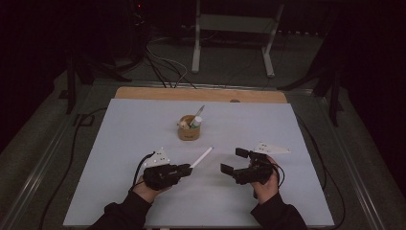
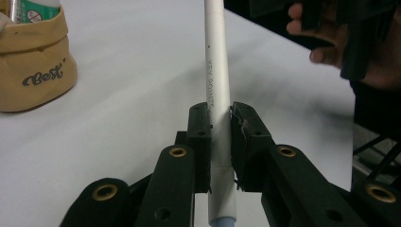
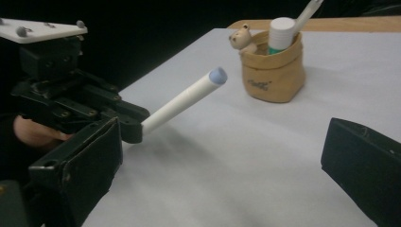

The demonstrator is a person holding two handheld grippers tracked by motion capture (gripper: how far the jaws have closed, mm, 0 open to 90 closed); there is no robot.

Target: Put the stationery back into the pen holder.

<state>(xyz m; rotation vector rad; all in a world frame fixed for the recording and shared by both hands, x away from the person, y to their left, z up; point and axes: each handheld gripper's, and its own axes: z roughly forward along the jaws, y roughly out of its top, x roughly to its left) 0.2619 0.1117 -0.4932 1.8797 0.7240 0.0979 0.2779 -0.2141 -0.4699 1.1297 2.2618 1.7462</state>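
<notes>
The left claw pinches a white pen above the open desk, the right claw spread beside it, the pouch well apart.

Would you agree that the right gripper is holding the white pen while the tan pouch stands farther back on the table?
Not quite: the left gripper holds the white pen, as the left gripper view shows. The tan pouch does stand farther back.
</notes>
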